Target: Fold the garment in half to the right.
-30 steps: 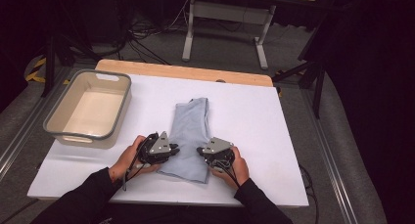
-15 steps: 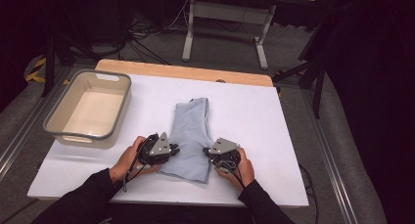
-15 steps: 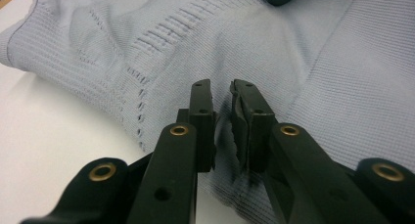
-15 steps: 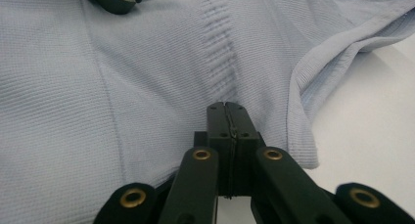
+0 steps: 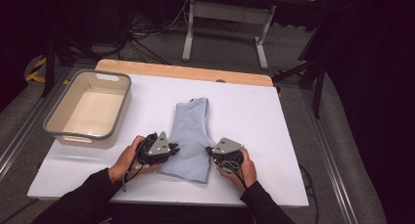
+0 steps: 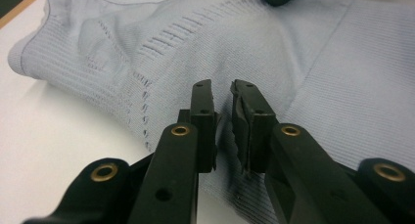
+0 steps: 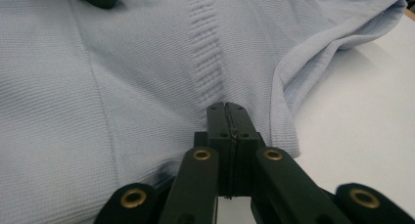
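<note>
A light blue ribbed garment lies folded lengthwise in the middle of the white table. My left gripper sits at the garment's left edge near the front. Its jaws stand a narrow slit apart with a ridge of the fabric pinched in the slit. My right gripper is at the garment's right edge, jaws fully together, and its tip rests on the cloth beside the hem. Each gripper view shows the other gripper's tip at its top edge.
A grey-rimmed beige tub stands empty at the left of the table. A wooden strip runs along the far edge. Bare table lies to the right of the garment and in front of the hands.
The right gripper has slid slightly to the right, from over the cloth toward its right edge. The left gripper and the garment have stayed put.
</note>
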Action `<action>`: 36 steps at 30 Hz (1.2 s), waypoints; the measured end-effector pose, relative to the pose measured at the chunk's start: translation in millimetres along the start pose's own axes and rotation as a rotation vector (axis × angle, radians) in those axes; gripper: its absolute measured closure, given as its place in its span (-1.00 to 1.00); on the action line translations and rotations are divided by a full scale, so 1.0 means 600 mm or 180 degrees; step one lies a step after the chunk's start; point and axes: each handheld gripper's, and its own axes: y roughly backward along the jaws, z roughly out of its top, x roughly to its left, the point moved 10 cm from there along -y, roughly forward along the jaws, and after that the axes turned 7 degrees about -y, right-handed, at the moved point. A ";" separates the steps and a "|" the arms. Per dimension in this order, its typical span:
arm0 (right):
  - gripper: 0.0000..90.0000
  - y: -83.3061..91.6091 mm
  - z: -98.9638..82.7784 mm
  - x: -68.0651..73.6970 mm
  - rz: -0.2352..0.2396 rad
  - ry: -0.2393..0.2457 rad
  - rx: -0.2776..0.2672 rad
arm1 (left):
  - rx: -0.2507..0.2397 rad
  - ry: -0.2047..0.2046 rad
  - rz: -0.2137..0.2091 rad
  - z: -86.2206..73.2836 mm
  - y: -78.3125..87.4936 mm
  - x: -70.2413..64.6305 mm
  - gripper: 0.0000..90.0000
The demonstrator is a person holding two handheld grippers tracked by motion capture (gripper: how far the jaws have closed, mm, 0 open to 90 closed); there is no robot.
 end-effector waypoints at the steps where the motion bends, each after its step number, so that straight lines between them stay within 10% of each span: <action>1: 1.00 0.001 0.000 -0.001 -0.0009 0.0000 0.0002 | -0.0018 0.0000 0.0013 0.002 0.003 0.001 0.76; 13: 0.99 0.012 0.007 -0.022 -0.0124 -0.0077 -0.0104 | -0.0263 0.0055 0.0140 0.016 0.032 0.024 0.58; 36: 1.00 0.011 -0.007 -0.058 -0.0281 -0.0258 -0.0038 | -0.0242 -0.0012 0.0166 0.006 0.037 0.030 0.47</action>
